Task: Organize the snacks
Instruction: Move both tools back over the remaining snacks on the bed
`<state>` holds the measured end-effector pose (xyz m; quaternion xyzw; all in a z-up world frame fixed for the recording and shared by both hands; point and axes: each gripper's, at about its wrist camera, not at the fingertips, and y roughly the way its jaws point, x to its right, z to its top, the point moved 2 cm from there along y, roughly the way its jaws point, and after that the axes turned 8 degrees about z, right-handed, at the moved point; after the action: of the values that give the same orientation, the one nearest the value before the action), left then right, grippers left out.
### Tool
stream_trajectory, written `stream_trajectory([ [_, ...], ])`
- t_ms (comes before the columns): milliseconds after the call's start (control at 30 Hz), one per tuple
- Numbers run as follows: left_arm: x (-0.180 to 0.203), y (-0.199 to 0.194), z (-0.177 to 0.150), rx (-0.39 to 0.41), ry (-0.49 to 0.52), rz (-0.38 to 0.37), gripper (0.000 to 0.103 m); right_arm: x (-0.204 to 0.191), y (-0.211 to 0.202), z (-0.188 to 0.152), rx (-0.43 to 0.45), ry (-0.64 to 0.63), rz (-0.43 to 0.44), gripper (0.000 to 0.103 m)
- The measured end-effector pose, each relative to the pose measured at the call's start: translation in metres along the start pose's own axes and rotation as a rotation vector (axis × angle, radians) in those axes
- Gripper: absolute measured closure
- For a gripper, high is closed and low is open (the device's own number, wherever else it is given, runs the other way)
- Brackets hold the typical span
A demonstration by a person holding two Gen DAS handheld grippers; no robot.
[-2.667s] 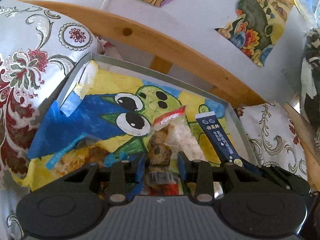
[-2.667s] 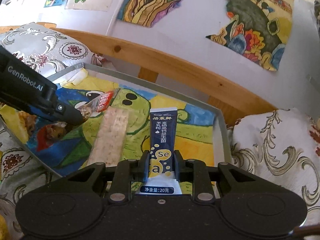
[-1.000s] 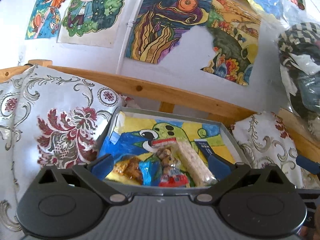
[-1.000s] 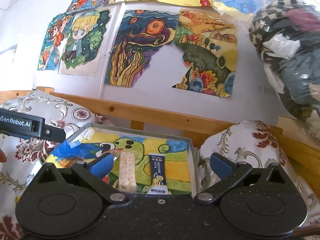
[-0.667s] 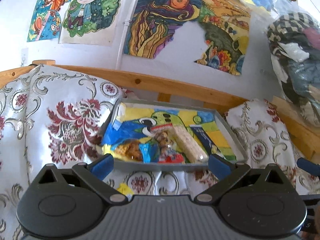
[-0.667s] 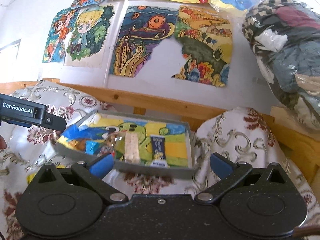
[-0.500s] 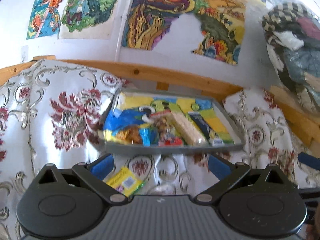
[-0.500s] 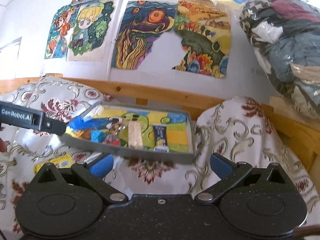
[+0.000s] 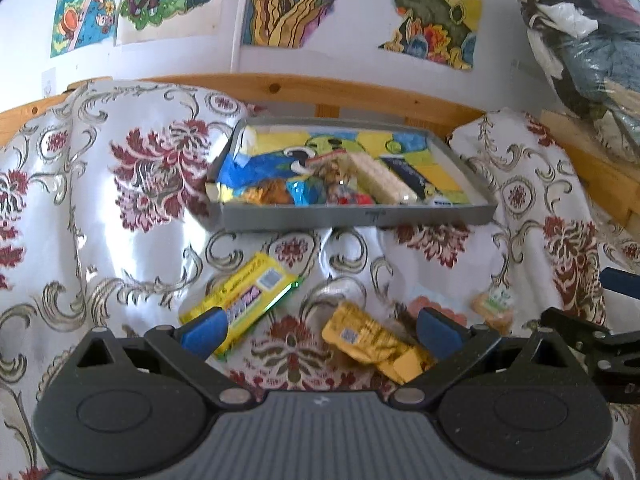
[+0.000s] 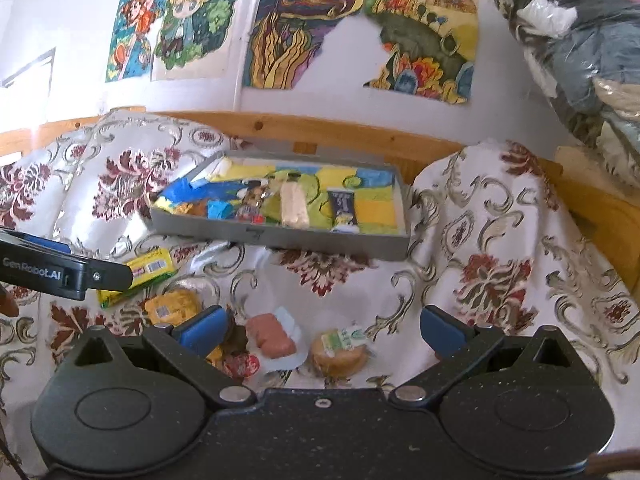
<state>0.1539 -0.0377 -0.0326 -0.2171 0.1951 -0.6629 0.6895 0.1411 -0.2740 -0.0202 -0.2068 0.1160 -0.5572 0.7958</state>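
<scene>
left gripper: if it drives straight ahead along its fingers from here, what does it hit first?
Probably the gold foil snack lying on the floral cloth between the open left gripper fingers. The yellow bar sits by the left finger. Depth is unclear; the gray tray lies farther on.

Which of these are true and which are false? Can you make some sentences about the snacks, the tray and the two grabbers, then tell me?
1. The grey rectangular tray has snacks in it. True.
2. The long yellow wrapped bar lies inside the tray. False: it lies on the flowered cloth, in front of the tray.
3. The left gripper is open. True.
4. The right gripper is squeezing the pink wrapped snack. False: its fingers are spread wide and hold nothing.
5. The dark blue stick packet lies in the tray. True.
</scene>
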Motion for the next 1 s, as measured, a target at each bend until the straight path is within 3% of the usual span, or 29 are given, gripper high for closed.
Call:
stream_trajectory([
  [200, -0.002, 0.001, -0.011, -0.029, 0.036, 0.014, 0.000, -0.009, 0.024, -0.014, -0.098, -0.024, 0.015, 0.001],
  [767, -0.007, 0.015, -0.019, -0.096, 0.132, 0.028, 0.000, -0.019, 0.050, -0.018, -0.146, -0.058, 0.085, 0.001],
  [1000, -0.002, 0.028, -0.016, -0.104, 0.203, -0.011, 0.000, -0.017, 0.065, -0.023, -0.171, -0.081, 0.135, 0.001],
])
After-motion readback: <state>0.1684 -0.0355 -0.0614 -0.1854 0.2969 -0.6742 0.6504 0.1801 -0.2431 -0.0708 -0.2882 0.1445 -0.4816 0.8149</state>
